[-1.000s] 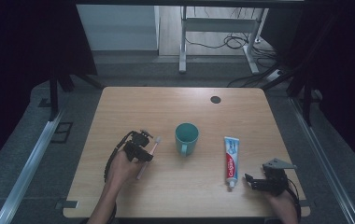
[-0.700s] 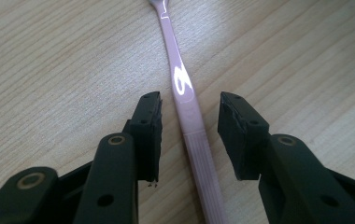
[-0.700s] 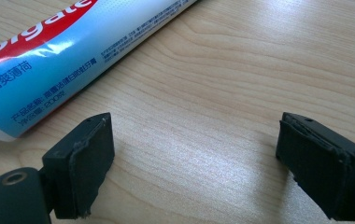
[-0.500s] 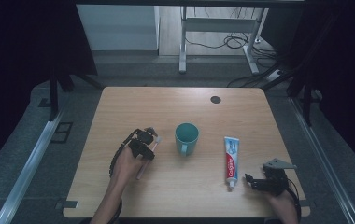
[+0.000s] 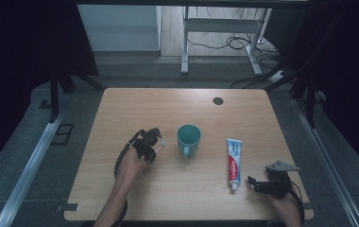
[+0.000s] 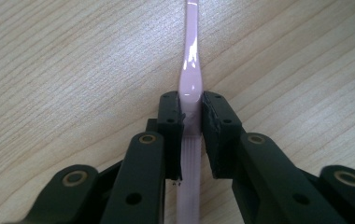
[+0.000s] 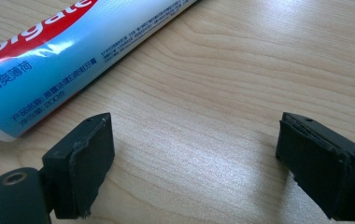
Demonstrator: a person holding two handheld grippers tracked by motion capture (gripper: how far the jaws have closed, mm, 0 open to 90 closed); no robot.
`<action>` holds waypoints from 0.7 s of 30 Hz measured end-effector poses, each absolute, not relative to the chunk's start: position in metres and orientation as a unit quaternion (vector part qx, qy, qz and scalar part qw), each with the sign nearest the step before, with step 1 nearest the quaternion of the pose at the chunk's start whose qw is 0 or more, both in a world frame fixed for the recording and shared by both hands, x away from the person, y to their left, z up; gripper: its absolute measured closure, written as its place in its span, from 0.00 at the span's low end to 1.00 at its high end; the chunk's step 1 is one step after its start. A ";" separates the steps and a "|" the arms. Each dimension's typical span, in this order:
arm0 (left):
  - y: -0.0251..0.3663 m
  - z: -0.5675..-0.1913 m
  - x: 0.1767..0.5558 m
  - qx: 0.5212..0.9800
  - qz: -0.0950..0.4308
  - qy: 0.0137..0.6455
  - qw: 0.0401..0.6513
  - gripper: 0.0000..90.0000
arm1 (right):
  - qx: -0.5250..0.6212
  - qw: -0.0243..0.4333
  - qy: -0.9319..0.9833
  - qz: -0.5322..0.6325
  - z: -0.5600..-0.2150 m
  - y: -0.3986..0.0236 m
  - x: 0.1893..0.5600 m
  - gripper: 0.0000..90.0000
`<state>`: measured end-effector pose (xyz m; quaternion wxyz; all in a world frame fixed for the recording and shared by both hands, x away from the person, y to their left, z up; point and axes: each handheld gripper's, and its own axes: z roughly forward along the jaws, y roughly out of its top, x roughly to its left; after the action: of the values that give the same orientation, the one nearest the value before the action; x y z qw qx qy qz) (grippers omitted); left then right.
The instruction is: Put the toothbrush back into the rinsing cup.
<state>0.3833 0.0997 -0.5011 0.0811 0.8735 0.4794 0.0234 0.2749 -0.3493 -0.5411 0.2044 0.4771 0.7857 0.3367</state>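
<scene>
A pink toothbrush [image 6: 189,70] lies on the wooden table [image 5: 177,104], left of a teal cup [image 5: 188,139]. My left gripper [image 6: 190,116] has just been closing, and its pads now press on the brush's handle from both sides. In the high view the left gripper [image 5: 153,141] sits just left of the cup, with the brush head [image 5: 162,143] poking out toward it. A toothpaste tube [image 5: 234,158] lies to the right of the cup. My right gripper [image 5: 254,182] rests open beside the tube's cap end [image 7: 7,126], with bare table between its pads.
A small dark round hole [image 5: 217,100] marks the table's far right. Beyond the table are a white frame's legs and cables on the floor [image 5: 225,45]. The table's far half is bare wood.
The left hand has edged slightly toward the cup with the toothbrush between its jaws. The right hand, the cup and the toothpaste tube have stayed where they were.
</scene>
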 end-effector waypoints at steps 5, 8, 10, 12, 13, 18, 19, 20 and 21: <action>0.100 -0.501 0.383 0.874 0.022 0.479 0.080 0.88 | 0.477 0.204 0.786 0.337 -0.541 -0.349 0.275 0.12; 0.101 -0.501 0.383 0.874 0.021 0.478 0.085 0.88 | 0.477 0.204 0.786 0.337 -0.541 -0.349 0.275 0.12; 0.103 -0.501 0.383 0.874 0.015 0.477 0.092 0.88 | 0.477 0.204 0.786 0.337 -0.541 -0.349 0.275 0.12; 0.105 -0.501 0.383 0.874 0.007 0.476 0.099 0.88 | 0.477 0.204 0.786 0.337 -0.541 -0.349 0.275 0.12; 0.106 -0.501 0.383 0.874 0.007 0.476 0.100 0.88 | 0.477 0.204 0.786 0.337 -0.541 -0.349 0.275 0.12; 0.109 -0.499 0.382 0.873 0.006 0.473 0.114 0.88 | 0.477 0.204 0.786 0.337 -0.541 -0.349 0.275 0.12; 0.109 -0.498 0.381 0.874 0.006 0.473 0.116 0.88 | 0.477 0.204 0.786 0.337 -0.541 -0.349 0.275 0.12; 0.109 -0.497 0.381 0.872 0.008 0.475 0.120 0.88 | 0.477 0.204 0.786 0.337 -0.541 -0.349 0.275 0.12; 0.110 -0.496 0.380 0.872 0.008 0.473 0.123 0.88 | 0.477 0.204 0.786 0.337 -0.541 -0.349 0.275 0.12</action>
<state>0.3803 0.1097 -0.4964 0.1235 0.8723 0.4731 0.0077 0.2749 -0.3492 -0.5411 0.2045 0.4770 0.7856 0.3369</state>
